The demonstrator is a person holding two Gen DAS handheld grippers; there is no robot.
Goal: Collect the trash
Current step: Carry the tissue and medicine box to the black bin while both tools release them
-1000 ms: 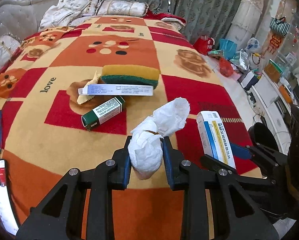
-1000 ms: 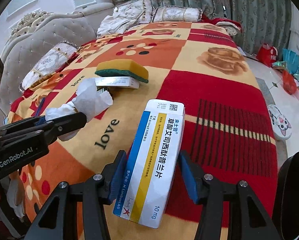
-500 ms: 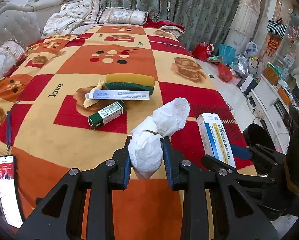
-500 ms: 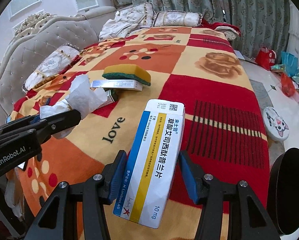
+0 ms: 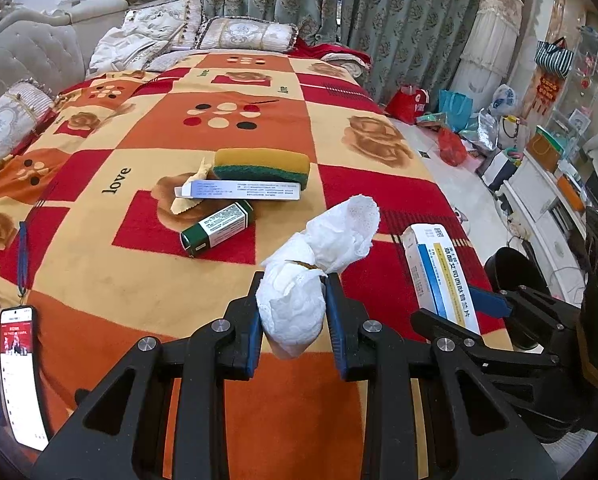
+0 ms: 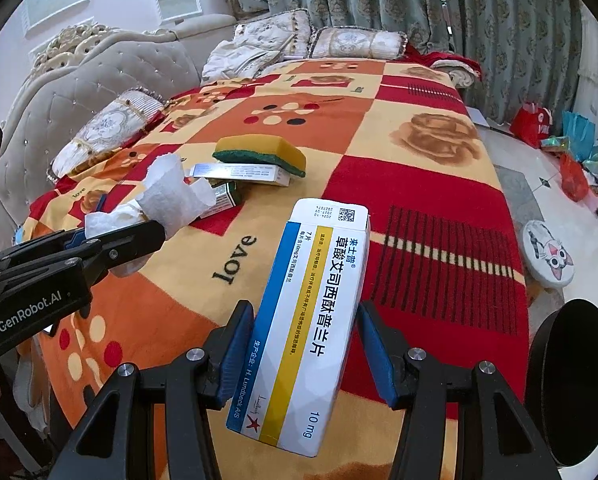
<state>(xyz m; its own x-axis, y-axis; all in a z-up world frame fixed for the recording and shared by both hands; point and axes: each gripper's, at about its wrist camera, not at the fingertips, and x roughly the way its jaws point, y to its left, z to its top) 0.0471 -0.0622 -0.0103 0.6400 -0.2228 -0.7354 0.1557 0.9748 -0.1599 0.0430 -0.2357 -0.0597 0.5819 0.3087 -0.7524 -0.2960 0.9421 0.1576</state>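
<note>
Now your left gripper [image 5: 293, 312] pinches a crumpled white tissue [image 5: 319, 264] between its fingers, above the patterned bed [image 5: 99, 264]. Beside it, your right gripper [image 6: 307, 354] clamps a white medicine box [image 6: 311, 320]. Behind them a sponge [image 5: 261, 164] lies on the bed.

Mid-frame on the patchwork-print bed blanket [image 5: 99, 264], a yellow-and-green sponge [image 5: 262, 163] lies behind a long white carton [image 5: 241, 190], with a green-and-white box [image 5: 217, 229] before it; two lit phones [image 5: 19, 376] at lower left, a black bin [image 5: 513, 280] off the bed, right.
</note>
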